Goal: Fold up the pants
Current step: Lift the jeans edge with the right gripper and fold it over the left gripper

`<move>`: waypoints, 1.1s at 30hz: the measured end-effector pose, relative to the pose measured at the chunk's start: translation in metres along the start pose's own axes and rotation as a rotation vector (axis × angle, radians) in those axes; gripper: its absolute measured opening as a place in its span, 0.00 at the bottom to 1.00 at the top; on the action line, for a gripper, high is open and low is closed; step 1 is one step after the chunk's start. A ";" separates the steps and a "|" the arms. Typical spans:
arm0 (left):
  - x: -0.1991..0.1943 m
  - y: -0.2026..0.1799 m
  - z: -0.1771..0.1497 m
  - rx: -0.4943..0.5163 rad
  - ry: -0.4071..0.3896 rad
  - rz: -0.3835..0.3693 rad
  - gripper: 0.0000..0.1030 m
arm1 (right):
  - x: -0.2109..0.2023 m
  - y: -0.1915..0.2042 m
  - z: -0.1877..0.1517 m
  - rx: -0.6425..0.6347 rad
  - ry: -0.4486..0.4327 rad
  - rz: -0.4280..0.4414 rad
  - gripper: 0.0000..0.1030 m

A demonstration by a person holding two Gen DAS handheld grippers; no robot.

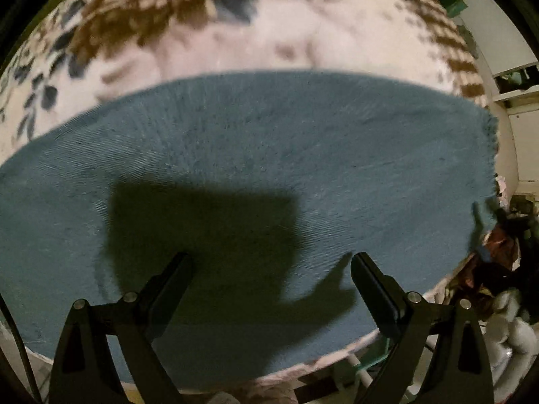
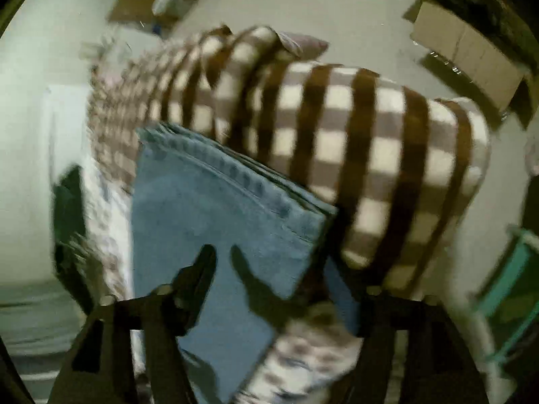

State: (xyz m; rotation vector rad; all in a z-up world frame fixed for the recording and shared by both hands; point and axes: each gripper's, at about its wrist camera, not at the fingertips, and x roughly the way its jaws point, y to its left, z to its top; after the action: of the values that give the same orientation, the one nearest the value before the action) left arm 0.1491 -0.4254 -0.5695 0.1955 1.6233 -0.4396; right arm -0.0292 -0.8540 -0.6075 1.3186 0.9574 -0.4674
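Blue denim pants lie flat across a blanket-covered surface in the left wrist view, frayed hem at the right. My left gripper is open just above the denim near its front edge, holding nothing; its shadow falls on the cloth. In the blurred right wrist view the pants show as a folded stack of layers with a stitched seam. My right gripper is open over the stack's near corner; its left finger shows, the right one is mostly hidden behind the denim.
A white blanket with brown and blue flowers and a brown checked border covers the surface. Cardboard boxes lie on the floor beyond. White shelving and clutter stand at the right. A teal frame is at the right.
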 end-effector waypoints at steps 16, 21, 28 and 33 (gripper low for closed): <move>0.024 0.003 0.021 -0.020 0.135 0.089 1.00 | 0.031 0.006 -0.016 -0.028 0.012 0.361 0.50; 0.020 0.012 0.031 -0.031 0.128 0.079 1.00 | 0.061 0.004 -0.018 -0.019 0.062 0.247 0.48; -0.025 0.053 0.032 -0.081 0.012 0.091 1.00 | 0.045 0.032 -0.041 -0.038 -0.061 0.115 0.07; -0.053 0.097 0.030 -0.133 -0.017 0.066 1.00 | 0.010 0.078 -0.057 -0.125 -0.125 0.083 0.07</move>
State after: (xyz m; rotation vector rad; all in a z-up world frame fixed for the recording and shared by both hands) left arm 0.2197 -0.3420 -0.5351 0.1441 1.6183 -0.2811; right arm 0.0185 -0.7798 -0.5668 1.1972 0.8127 -0.4142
